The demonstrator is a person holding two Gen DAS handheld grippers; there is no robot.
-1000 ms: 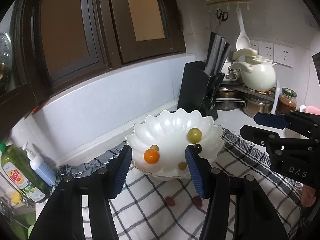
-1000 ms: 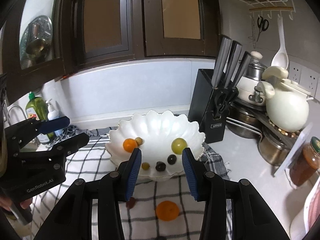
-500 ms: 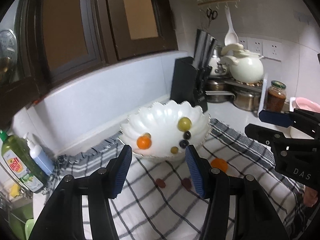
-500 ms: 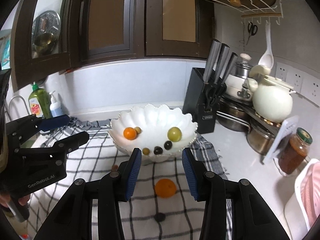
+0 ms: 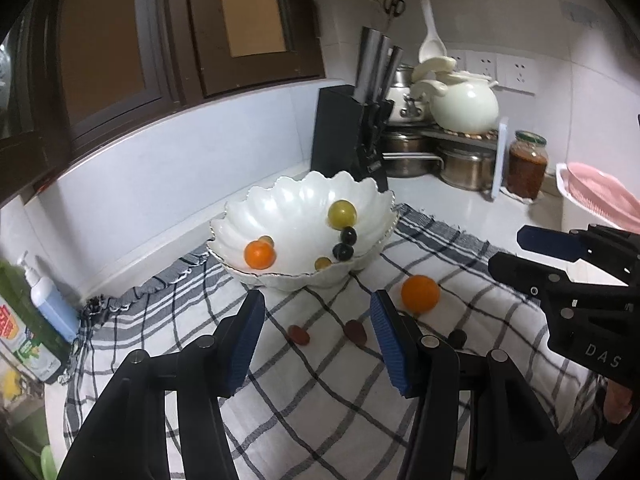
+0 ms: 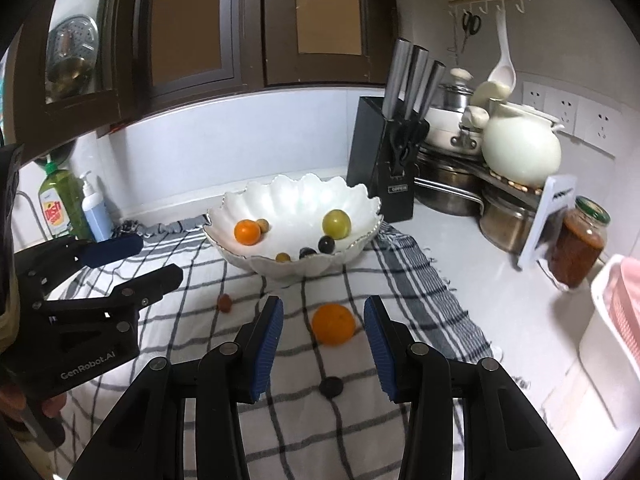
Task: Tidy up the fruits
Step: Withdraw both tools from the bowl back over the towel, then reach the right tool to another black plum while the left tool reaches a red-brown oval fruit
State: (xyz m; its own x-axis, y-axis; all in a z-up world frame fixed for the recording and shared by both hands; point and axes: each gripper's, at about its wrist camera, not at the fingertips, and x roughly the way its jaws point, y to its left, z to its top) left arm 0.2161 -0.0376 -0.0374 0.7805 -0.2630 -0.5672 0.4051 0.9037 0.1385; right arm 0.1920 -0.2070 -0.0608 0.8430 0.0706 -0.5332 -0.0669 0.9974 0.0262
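You are holding the left gripper (image 5: 316,330) with its blue-padded jaws standing apart and nothing between them; two small red fruits (image 5: 299,334) are lying on the checked cloth (image 5: 320,392) just ahead of it. Your right gripper (image 6: 323,334) is likewise gaping, unloaded, with the loose orange (image 6: 333,324) sitting on the cloth in the gap ahead of its fingertips, touching neither pad. A small dark fruit (image 6: 331,387) is resting on the cloth nearer the camera, between the right gripper's arms.

The white scalloped bowl (image 6: 256,204) is standing at the far edge of the cloth, holding a small orange (image 6: 247,232), a green round fruit (image 6: 337,224), two dark grapes (image 6: 326,244) and a couple of small yellowish fruits.

Writing you can read: "GenRobot.AI" on the left gripper's body in the right wrist view, "DAS" on the right gripper's body in the left wrist view. The knife block (image 6: 382,168) is carrying a small label too blurred to read with certainty. The green dish-soap bottle (image 6: 56,208) is showing a red-and-yellow label, illegible.
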